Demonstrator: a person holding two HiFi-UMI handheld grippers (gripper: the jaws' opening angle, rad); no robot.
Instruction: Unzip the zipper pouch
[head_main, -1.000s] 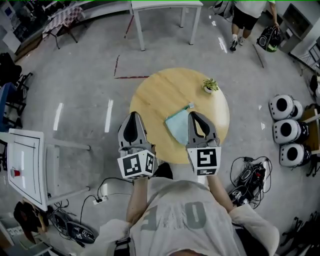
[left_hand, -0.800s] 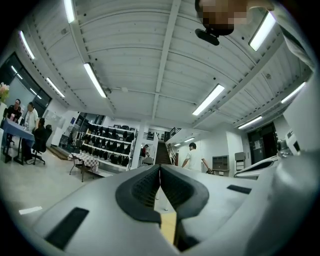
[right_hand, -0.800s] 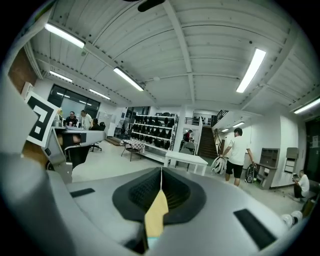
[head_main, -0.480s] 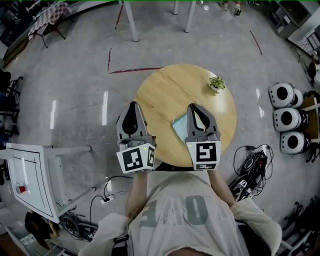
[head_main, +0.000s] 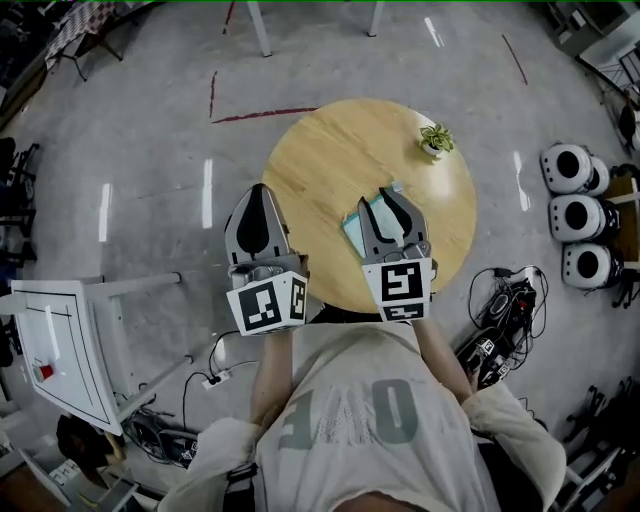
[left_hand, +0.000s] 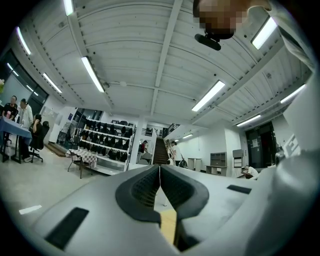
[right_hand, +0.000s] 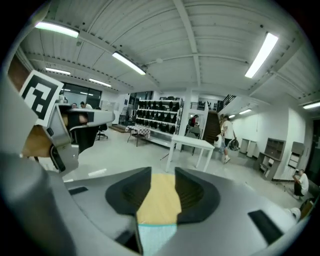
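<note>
- Since a second ago the right gripper (head_main: 394, 198) has come in over the table (head_main: 315, 165) and now covers the right part of the pouch (head_main: 355, 228), which earlier lay almost wholly in sight beside it.
- Its jaws have just been opening. They stand a narrow gap apart, and the pads touch nothing.
- From the right gripper (right_hand: 162, 181) view, that gap shows a strip of table (right_hand: 159, 200) with the pouch (right_hand: 157, 240) edge at the bottom.
- One pouch, pale teal, lies flat near the middle of the table, a little toward the person's side.
- The left gripper (head_main: 258, 192) hangs just off the table's left rim, over the floor.
- From the left gripper (left_hand: 160, 176) view, its jaws are pressed together with nothing between them.
- One small potted plant (head_main: 436, 140) stands by the table's far right rim, well apart from the pouch.
- Three round white machines (head_main: 582, 216) sit in a row on the floor, off the table's right side.
- Two red tape lines (head_main: 262, 114) mark the floor beyond the table's far left rim.
</note>
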